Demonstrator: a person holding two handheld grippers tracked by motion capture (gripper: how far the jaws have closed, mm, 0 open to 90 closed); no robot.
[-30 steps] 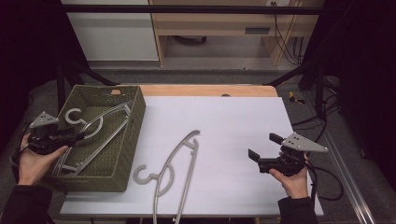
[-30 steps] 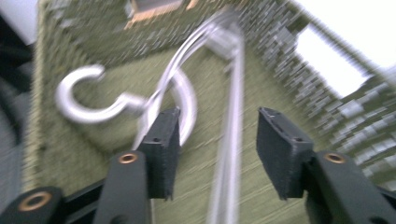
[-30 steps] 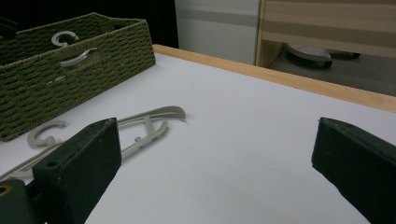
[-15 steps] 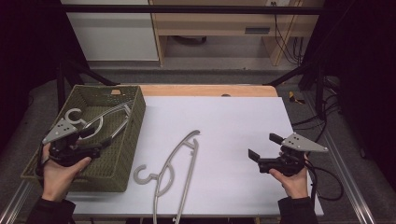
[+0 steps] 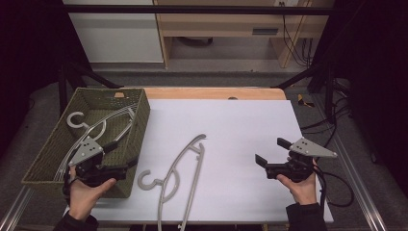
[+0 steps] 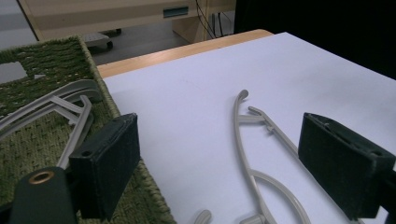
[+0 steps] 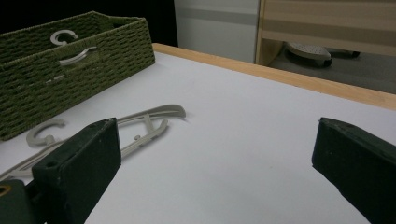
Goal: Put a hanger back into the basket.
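Note:
A grey plastic hanger (image 5: 178, 178) lies flat on the white table, hook toward the near edge; it also shows as the hanger (image 6: 261, 154) and the hanger (image 7: 140, 121). More grey hangers (image 5: 103, 126) rest inside the green woven basket (image 5: 48, 149) at the left. My left gripper (image 5: 124, 155) hovers over the basket's near right corner. Its jaws have just been opening and stand wide, with nothing between them (image 6: 224, 163). My right gripper (image 5: 271, 150) is held at the right, open and empty (image 7: 215, 172), pointing toward the hanger.
The basket's wall (image 7: 116, 51) has a handle cutout, and a hanger hook (image 7: 63, 36) sticks up above its rim. A wooden strip (image 5: 216, 93) edges the table's far side. Cables (image 5: 337, 187) trail off the right.
My left gripper has moved right from the basket's left side to its near right corner, and its jaws have spread wider. The right gripper has stayed put.

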